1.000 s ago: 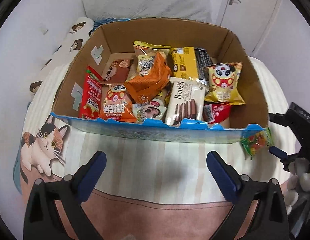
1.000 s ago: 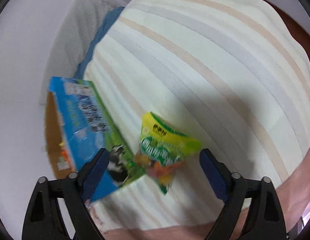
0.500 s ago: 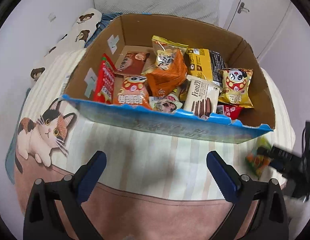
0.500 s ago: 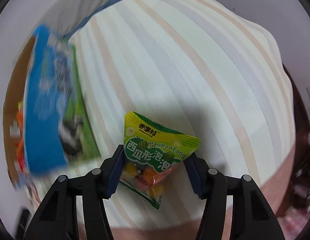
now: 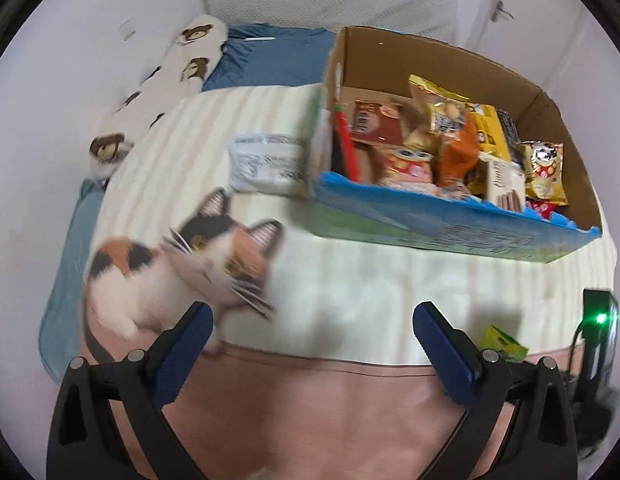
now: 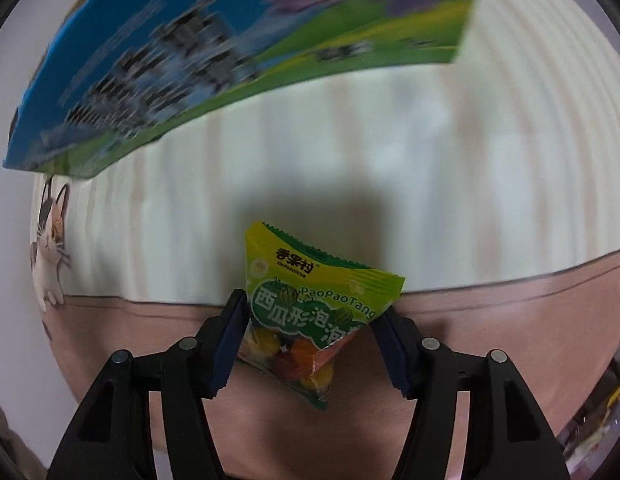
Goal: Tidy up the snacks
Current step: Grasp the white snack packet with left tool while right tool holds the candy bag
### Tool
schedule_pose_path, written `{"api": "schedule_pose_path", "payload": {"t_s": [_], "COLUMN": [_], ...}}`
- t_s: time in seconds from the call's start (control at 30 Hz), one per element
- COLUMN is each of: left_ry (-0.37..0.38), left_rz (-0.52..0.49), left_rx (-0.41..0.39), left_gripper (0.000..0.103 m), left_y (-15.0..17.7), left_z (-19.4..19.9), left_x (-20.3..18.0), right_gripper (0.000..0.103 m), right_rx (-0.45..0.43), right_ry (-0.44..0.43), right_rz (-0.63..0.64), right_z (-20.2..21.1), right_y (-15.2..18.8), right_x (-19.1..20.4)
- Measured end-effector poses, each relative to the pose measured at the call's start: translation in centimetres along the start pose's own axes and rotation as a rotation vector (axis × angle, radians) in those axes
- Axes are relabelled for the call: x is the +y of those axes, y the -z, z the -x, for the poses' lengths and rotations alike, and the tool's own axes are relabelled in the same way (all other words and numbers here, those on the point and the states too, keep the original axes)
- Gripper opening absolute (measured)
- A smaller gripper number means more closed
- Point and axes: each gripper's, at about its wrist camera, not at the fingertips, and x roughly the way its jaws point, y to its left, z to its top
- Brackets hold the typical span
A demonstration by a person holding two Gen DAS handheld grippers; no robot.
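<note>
While the right gripper (image 6: 310,334) pointed steeply down at the bed, its blue pads (image 6: 229,340) pressed on both sides of a green and yellow candy packet (image 6: 314,312); the jaws had just been widening a little, yet the packet stayed between them with its sealed top edge sticking forward. Coloured round sweets showed through the packet's clear lower part. Beneath it lay a striped cream blanket (image 6: 350,128) with a pink border (image 6: 490,320), and a printed calico cat (image 6: 49,248) showed at the left edge of that view. The blue and green printed side of a cardboard box (image 6: 229,48) filled the top of the frame, blurred.

From the left wrist view, the left gripper (image 5: 313,338) stood wide apart with nothing between its blue pads (image 5: 181,354), hovering over the blanket's pink border (image 5: 310,400). The cardboard box (image 5: 450,224) sat on the blanket to the upper right, packed with snack packets (image 5: 458,148) of many colours. A white snack bag (image 5: 267,162) lay on the blanket just beside the box's left wall. A yellow corner of the candy packet (image 5: 504,342) peeked out past the left gripper's right finger.
</note>
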Motion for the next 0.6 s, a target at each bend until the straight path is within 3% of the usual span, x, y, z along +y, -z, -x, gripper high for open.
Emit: {"api": "schedule_pose_path", "payload": {"t_s": [0.1,0.23,0.3,0.37,0.5,0.6], "left_ry": [-0.061,-0.105,-0.144,-0.166,-0.126,-0.146], "left_rz": [-0.160,-0.381,-0.511,-0.631,-0.871,-0.993], "left_rx": [-0.016,-0.008,-0.043,-0.056,-0.025,0.002], "left_gripper": [0.102,0.102,0.102,0.102,0.102,0.103], "left_y": [-2.3,-6.1,-7.7,-9.0,-10.8,-11.5], "left_z": [0.0,-1.0,-1.5,-2.4,-5.1,-7.7], "left_x": [1.7,3.0,3.2,3.1,2.6,2.3], "right_gripper": [0.090,0.091,0.091,0.091,0.091,0.091], "right_rx": [0.025,0.044,0.036,-0.002,-0.048,-0.115], "right_ry": [-0.053,-0.072,-0.076,-0.063,-0.114,-0.034], "right_rz": [0.030,0.091,0.080,0.036,-0.126,-0.267], "right_z": [1.2,2.5,3.0,3.4,3.3,3.4], "right_y": [-0.3,-0.9,-0.6,-1.3,-1.9,-1.5], "right_x": [3.2,7.8,9.9,11.1,10.9,10.1]}}
